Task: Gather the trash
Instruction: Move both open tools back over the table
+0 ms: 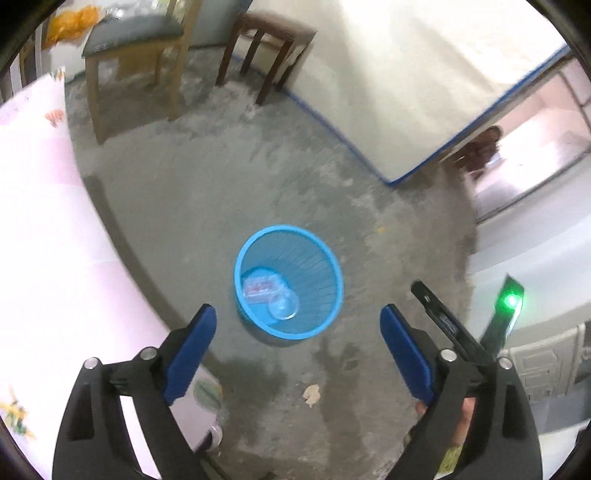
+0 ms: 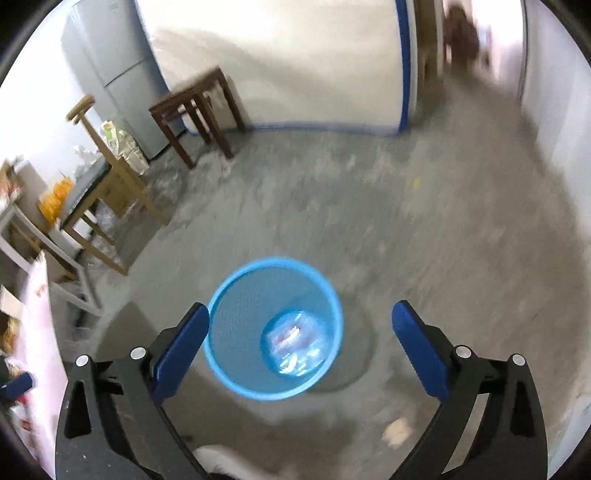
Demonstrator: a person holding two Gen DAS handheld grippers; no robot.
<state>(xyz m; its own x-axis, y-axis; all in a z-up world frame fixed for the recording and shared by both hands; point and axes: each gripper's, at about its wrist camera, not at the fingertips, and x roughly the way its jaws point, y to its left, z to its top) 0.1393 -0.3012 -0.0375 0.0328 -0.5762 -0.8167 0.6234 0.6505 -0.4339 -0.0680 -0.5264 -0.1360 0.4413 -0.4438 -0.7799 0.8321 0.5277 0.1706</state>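
A blue mesh bin (image 1: pixel 317 266) stands on the grey concrete floor. At its bottom lie a clear wrapper with red print (image 1: pixel 260 288) and a clear plastic cup (image 1: pixel 283 306). My left gripper (image 1: pixel 298 314) hovers above the bin's near rim, open, with nothing between its blue pads. In the right wrist view, my right gripper (image 2: pixel 301 308) is also open and empty, above the bin (image 2: pixel 236 332). The clear plastic trash (image 2: pixel 295 343) shows blurred inside. A crumpled scrap of paper (image 1: pixel 312 394) lies on the floor in front of the bin, and in the right wrist view the scrap (image 2: pixel 398 430) sits lower right.
A table with a pink cloth (image 1: pixel 37 221) borders the left. A wooden chair (image 1: pixel 136 33) and a dark stool (image 1: pixel 273 33) stand by the white wall. A grey fridge (image 2: pixel 110 74) is in the far left corner. Part of the other gripper with a green light (image 1: pixel 511 302) shows at right.
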